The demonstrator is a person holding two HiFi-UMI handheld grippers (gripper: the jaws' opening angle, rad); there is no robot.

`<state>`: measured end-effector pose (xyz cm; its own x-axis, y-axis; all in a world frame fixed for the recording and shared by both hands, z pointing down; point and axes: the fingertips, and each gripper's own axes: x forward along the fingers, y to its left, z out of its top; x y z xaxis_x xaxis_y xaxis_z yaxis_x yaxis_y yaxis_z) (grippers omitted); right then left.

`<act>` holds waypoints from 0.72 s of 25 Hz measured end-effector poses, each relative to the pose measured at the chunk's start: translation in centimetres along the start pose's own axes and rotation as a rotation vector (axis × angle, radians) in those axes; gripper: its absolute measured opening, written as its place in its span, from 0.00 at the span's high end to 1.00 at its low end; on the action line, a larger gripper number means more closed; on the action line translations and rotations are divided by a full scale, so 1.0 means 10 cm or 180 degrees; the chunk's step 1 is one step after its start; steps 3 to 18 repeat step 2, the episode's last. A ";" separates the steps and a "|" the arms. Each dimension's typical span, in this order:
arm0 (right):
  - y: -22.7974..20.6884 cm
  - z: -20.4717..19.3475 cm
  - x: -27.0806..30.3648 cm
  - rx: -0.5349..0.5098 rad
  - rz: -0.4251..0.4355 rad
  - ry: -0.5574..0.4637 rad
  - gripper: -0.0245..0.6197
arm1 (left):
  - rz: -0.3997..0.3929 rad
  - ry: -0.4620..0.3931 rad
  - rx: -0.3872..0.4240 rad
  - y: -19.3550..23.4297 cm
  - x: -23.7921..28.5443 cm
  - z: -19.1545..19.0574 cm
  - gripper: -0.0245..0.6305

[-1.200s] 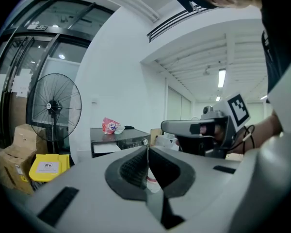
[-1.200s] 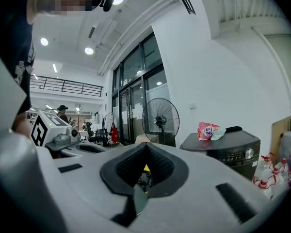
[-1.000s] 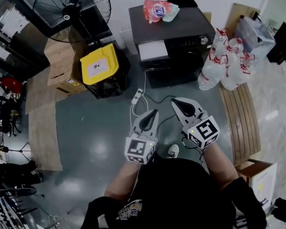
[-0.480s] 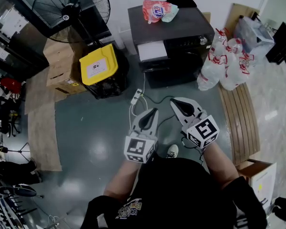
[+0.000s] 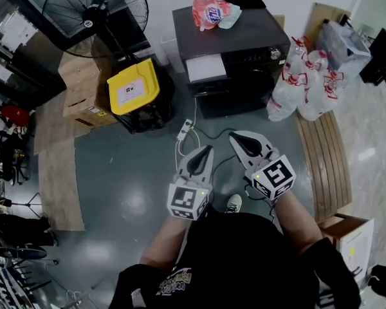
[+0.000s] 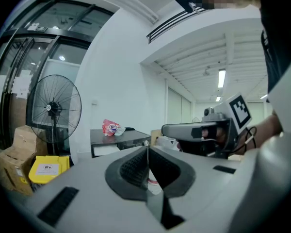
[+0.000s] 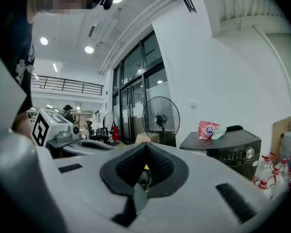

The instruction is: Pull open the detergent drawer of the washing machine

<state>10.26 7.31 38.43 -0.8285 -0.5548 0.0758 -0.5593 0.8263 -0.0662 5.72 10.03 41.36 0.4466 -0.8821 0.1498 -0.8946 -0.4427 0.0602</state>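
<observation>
The dark washing machine (image 5: 238,40) stands against the far wall, and its white detergent drawer front (image 5: 206,67) is at the upper left of its face. Both grippers hang in front of the person's body, well short of the machine. My left gripper (image 5: 209,150) is shut with nothing between its pads, and so is my right gripper (image 5: 235,136). The left gripper view shows the shut left gripper (image 6: 146,144), with the washing machine (image 6: 120,138) far behind it. Seen from the shut right gripper (image 7: 145,146), the washing machine (image 7: 230,148) lies off to the right.
A red detergent bag (image 5: 211,13) and a dark cloth lie on the machine. A standing fan (image 5: 95,8), a yellow-lidded bin (image 5: 135,85) and cardboard boxes (image 5: 80,92) are to its left. White plastic bags (image 5: 305,82) and a wooden bench (image 5: 321,166) are to its right. A power strip with cable (image 5: 185,131) lies on the floor.
</observation>
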 end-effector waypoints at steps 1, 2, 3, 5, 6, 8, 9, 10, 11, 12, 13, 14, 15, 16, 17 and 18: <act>0.00 0.00 0.01 -0.0003 -0.0001 0.0002 0.96 | -0.0001 0.0000 0.0000 0.01 0.00 0.00 0.94; 0.01 0.00 0.02 -0.0006 -0.0001 0.0004 0.96 | -0.0001 0.0001 -0.0001 0.02 0.00 -0.01 0.94; 0.01 0.00 0.02 -0.0006 -0.0001 0.0004 0.96 | -0.0001 0.0001 -0.0001 0.02 0.00 -0.01 0.94; 0.01 0.00 0.02 -0.0006 -0.0001 0.0004 0.96 | -0.0001 0.0001 -0.0001 0.02 0.00 -0.01 0.94; 0.01 0.00 0.02 -0.0006 -0.0001 0.0004 0.96 | -0.0001 0.0001 -0.0001 0.02 0.00 -0.01 0.94; 0.01 0.00 0.02 -0.0006 -0.0001 0.0004 0.96 | -0.0001 0.0001 -0.0001 0.02 0.00 -0.01 0.94; 0.01 0.00 0.02 -0.0006 -0.0001 0.0004 0.96 | -0.0001 0.0001 -0.0001 0.02 0.00 -0.01 0.94; 0.01 0.00 0.02 -0.0006 -0.0001 0.0004 0.96 | -0.0001 0.0001 -0.0001 0.02 0.00 -0.01 0.94; 0.01 0.00 0.02 -0.0006 -0.0001 0.0004 0.96 | -0.0001 0.0001 -0.0001 0.02 0.00 -0.01 0.94; 0.01 0.00 0.02 -0.0006 -0.0001 0.0004 0.96 | -0.0001 0.0001 -0.0001 0.02 0.00 -0.01 0.94; 0.01 0.00 0.02 -0.0006 -0.0001 0.0004 0.96 | -0.0001 0.0001 -0.0001 0.02 0.00 -0.01 0.94; 0.01 0.00 0.02 -0.0006 -0.0001 0.0004 0.96 | -0.0001 0.0001 -0.0001 0.02 0.00 -0.01 0.94; 0.01 0.00 0.02 -0.0006 -0.0001 0.0004 0.96 | -0.0001 0.0001 -0.0001 0.02 0.00 -0.01 0.94; 0.01 0.00 0.02 -0.0006 -0.0001 0.0004 0.96 | -0.0001 0.0001 -0.0001 0.02 0.00 -0.01 0.94; 0.01 0.00 0.02 -0.0006 -0.0001 0.0004 0.96 | -0.0001 0.0001 -0.0001 0.02 0.00 -0.01 0.94; 0.01 0.00 0.02 -0.0006 -0.0001 0.0004 0.96 | -0.0001 0.0001 -0.0001 0.02 0.00 -0.01 0.94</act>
